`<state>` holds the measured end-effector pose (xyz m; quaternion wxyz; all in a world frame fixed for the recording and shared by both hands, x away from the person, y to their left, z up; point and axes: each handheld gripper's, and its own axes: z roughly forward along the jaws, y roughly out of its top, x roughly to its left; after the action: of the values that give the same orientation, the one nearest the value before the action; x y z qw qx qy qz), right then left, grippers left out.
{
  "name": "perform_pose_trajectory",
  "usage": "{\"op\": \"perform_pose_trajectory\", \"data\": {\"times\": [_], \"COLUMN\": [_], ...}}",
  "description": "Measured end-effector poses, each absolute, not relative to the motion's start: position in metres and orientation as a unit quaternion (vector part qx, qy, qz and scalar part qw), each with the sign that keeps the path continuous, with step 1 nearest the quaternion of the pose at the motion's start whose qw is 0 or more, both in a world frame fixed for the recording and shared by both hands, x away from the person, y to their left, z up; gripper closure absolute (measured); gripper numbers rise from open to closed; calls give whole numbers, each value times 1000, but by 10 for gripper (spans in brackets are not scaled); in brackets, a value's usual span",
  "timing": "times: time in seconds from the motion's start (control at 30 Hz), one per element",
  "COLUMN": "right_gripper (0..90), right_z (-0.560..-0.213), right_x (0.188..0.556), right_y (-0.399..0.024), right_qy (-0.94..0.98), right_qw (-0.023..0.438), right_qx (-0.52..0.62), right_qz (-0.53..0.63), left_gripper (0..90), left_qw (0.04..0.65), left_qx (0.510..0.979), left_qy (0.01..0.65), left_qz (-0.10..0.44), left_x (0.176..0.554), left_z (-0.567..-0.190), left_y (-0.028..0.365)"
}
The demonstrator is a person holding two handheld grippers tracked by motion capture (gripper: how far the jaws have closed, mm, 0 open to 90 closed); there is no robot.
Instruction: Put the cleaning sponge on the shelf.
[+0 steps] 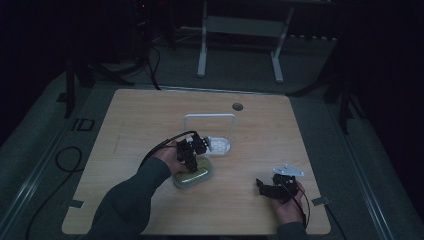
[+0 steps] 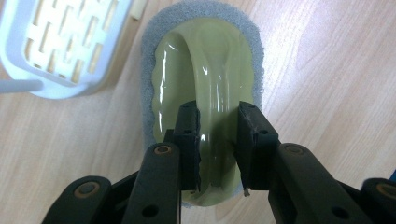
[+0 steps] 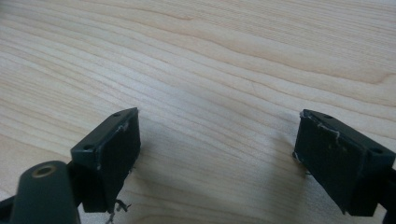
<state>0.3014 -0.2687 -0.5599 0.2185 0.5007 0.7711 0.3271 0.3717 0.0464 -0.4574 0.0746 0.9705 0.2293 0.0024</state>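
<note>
A scrubbing sponge (image 1: 199, 176) with a pale green glossy top, a raised arched handle and a grey pad (image 2: 251, 35) underneath lies flat on the wooden table (image 1: 145, 115), just in front of a white slotted dish (image 1: 219, 145). My left gripper (image 1: 192, 161) comes down onto it from above. In the left gripper view, my left gripper (image 2: 218, 112) has its two black pads set against either side of the green handle (image 2: 212, 51), shut on it. My right gripper (image 1: 260, 184) rests low over bare wood at the front right. In the right gripper view, my right gripper (image 3: 219, 126) is wide open with nothing between its fingers.
A white wire frame (image 1: 209, 118) stands upright behind the white slotted dish (image 2: 60, 46). A round grommet (image 1: 237, 106) sits near the table's far edge. Cables trail over the floor at left, and a white stand (image 1: 240, 30) is beyond the table. Bare wood lies between the two grippers.
</note>
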Motion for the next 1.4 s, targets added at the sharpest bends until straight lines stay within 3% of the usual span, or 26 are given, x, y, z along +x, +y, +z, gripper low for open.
{"op": "perform_pose_trajectory", "data": {"times": [1.4], "right_gripper": [140], "right_z": [-560], "right_x": [302], "right_y": [-269], "right_qy": [771], "right_qw": [219], "right_qx": [501], "right_qz": [327], "left_gripper": [719], "left_qw": [106], "left_qx": [978], "left_qy": [171], "left_qz": [52], "left_x": [385], "left_z": [-432], "left_y": [36]}}
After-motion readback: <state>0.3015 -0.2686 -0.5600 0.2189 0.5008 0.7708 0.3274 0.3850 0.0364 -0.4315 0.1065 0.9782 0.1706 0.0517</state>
